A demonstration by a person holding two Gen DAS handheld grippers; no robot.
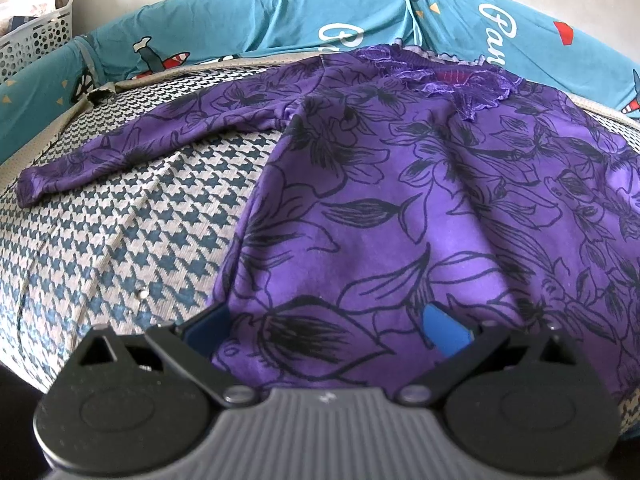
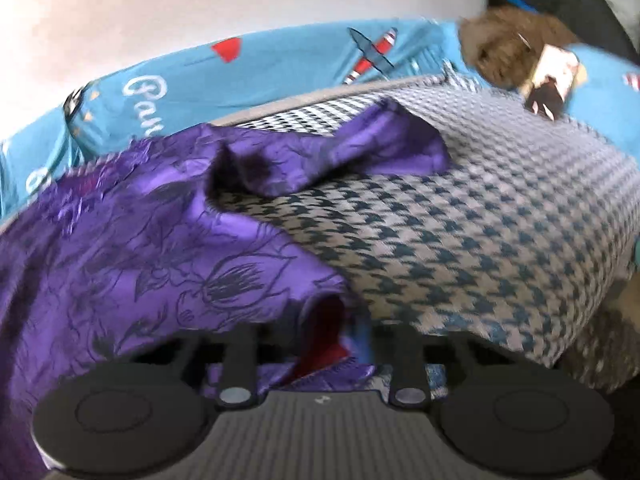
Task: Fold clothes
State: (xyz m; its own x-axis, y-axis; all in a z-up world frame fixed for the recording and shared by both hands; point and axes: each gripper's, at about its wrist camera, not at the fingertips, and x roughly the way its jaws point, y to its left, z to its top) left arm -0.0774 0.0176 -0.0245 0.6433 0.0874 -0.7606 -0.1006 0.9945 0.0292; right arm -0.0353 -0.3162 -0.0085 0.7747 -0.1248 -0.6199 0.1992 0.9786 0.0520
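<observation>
One purple floral garment [image 1: 400, 208] lies on one houndstooth cover [image 1: 132, 232]. One white perforated basket [image 1: 36, 36] sits upper left. Two grippers: left [image 1: 326, 328], right [image 2: 352, 332].

Purple floral top [image 1: 400, 208] lies spread flat — one sleeve outstretched, other bunched.

Purple floral top [image 1: 420, 200] lies flat on houndstooth bed cover [image 1: 120, 240], one sleeve [image 1: 120, 152] stretched left. Left claw [image 1: 326, 330] spread wide over the hem. Teal printed sheet [image 1: 260, 20] behind; white basket [image 1: 36, 36] far left.
</observation>
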